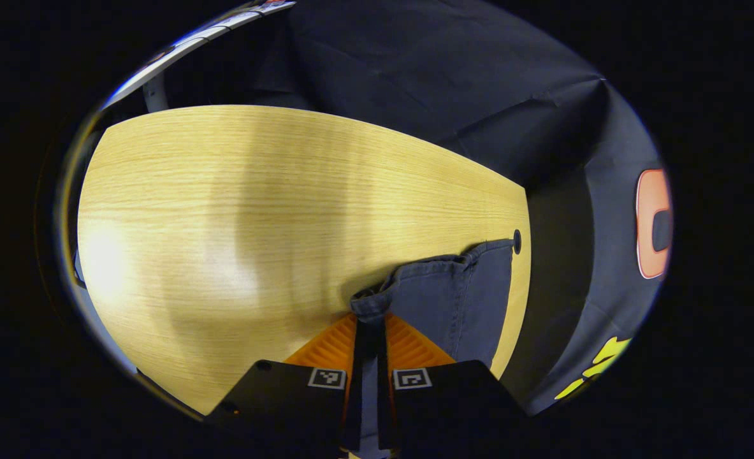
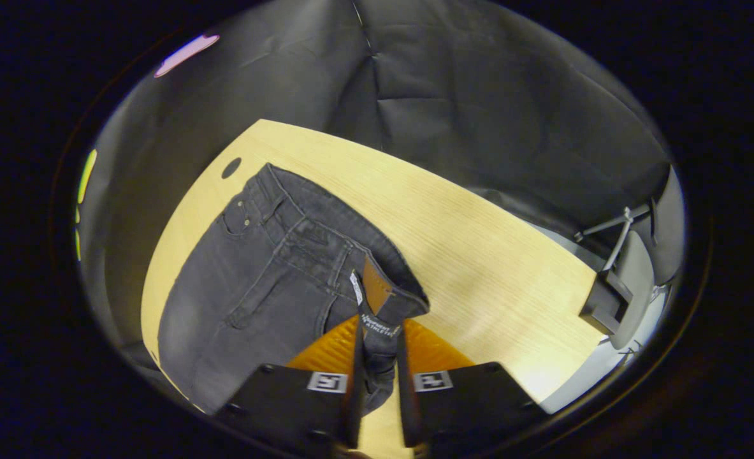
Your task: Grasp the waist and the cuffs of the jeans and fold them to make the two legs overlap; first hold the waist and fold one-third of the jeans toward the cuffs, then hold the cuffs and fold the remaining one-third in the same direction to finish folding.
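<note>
Dark grey jeans (image 2: 268,280) lay on a pale wooden table (image 2: 478,255), near the end where a small round hole (image 2: 231,167) pierces the top. In the right gripper view, the right gripper (image 2: 377,331) had both fingers closed on the waistband (image 2: 383,296) at one end of the waist, where the band's brown inner lining and a small label were turned up between them; the rest of the waist, with its pockets and belt loops, ran away toward the hole and lay flat. In the left gripper view, the left gripper (image 1: 370,325) was likewise clamped narrowly on a bunched hem edge, judged to be a cuff (image 1: 370,303), with one leg (image 1: 459,299) stretching toward the table's far edge beside the same kind of hole (image 1: 517,241). A grey stand (image 2: 619,280) stood off the far end of the table in the right gripper view. The step in hand appeared to be the first: waist and cuff were gripped, and the garment still lay open, so the lengthwise fold that overlaps the two legs seemed not yet made. The next move would call for lifting both held edges together and carrying them across in step, keeping the cloth taut between the grippers so that one leg lands squarely on the other without twisting.
</note>
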Available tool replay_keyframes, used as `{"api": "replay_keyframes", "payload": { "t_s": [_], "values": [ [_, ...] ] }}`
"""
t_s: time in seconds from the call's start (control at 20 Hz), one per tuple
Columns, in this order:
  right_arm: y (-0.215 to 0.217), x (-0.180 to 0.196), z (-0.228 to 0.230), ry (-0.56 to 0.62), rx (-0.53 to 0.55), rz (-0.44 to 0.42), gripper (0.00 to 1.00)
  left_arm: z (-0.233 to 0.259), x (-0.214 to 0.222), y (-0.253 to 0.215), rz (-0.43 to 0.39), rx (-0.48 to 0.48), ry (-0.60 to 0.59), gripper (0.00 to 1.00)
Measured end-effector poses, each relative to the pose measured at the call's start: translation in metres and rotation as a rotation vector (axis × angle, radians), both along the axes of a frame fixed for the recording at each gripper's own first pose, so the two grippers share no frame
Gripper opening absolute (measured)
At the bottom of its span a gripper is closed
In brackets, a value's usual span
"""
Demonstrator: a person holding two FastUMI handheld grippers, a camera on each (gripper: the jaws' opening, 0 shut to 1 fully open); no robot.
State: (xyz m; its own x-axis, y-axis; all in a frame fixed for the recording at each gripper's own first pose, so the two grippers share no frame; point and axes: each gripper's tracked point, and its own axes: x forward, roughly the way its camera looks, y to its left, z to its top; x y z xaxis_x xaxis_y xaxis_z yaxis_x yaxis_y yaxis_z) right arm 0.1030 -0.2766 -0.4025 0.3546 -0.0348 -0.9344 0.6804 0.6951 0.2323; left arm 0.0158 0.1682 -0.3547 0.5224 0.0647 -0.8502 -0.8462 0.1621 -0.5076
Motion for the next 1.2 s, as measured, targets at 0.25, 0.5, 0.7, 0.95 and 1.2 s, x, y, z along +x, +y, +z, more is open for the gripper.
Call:
{"api": "replay_keyframes", "payload": {
  "t_s": [0.25,0.5,0.7,0.95,1.2],
  "values": [
    [0.018,0.007,0.047,-0.089,0.096,0.021,0.17,0.049,0.008,-0.025,-0.096,0.041,-0.077,0.06],
    [0.025,0.029,0.093,-0.144,0.249,-0.041,0.16,0.099,0.034,-0.025,-0.033,-0.039,-0.14,0.06],
    [0.022,0.072,0.121,-0.153,0.393,-0.14,0.12,0.109,0.078,-0.023,0.049,-0.162,-0.116,0.05],
    [0.015,0.148,0.126,-0.157,0.548,-0.272,0.16,0.101,0.134,-0.004,0.114,-0.193,-0.04,0.05],
    [0.009,0.214,0.092,-0.134,0.569,-0.307,0.16,0.08,0.21,-0.01,0.095,-0.207,-0.05,0.05]
  ]
}}
